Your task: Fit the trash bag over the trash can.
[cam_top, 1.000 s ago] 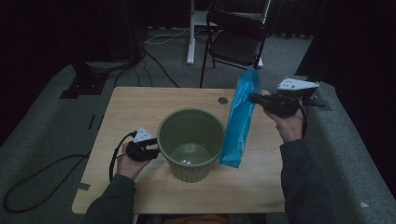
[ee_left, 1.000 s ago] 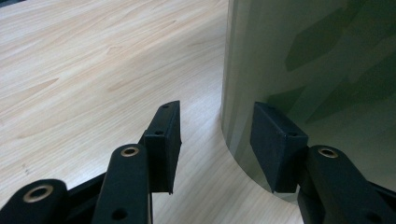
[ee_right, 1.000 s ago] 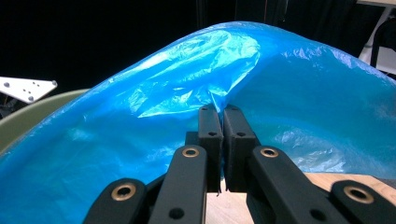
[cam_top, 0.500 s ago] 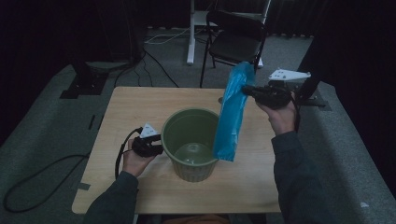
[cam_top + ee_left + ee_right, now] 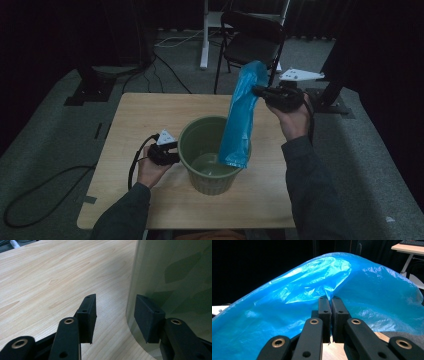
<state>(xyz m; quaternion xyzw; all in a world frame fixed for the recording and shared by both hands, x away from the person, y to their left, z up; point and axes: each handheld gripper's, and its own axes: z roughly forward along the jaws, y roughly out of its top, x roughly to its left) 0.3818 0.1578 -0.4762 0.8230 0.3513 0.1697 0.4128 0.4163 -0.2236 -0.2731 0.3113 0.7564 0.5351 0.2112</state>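
A green bucket (image 5: 210, 175) stands upright in the middle of the wooden table (image 5: 140, 115). A long blue plastic bag (image 5: 241, 117) hangs over the bucket's right side, its lower end at the rim. My right gripper (image 5: 257, 91) is shut on the bag's top, up and to the right of the bucket. In the right gripper view the jaws (image 5: 331, 302) pinch the blue film (image 5: 294, 290). My left gripper (image 5: 172, 150) rests low against the bucket's left wall. Its jaws (image 5: 115, 317) stand open, one in front of the green wall (image 5: 175, 277), with bare table between them.
A dark folding chair (image 5: 255, 40) and a white desk leg (image 5: 204, 35) stand behind the table. Black cables (image 5: 45, 185) lie on the grey floor at the left. Bare wood lies left of and behind the bucket.
My right gripper carried the bag up and to the left, from beside the bucket to over its right rim. My left hand slid a little right, closer to the bucket.
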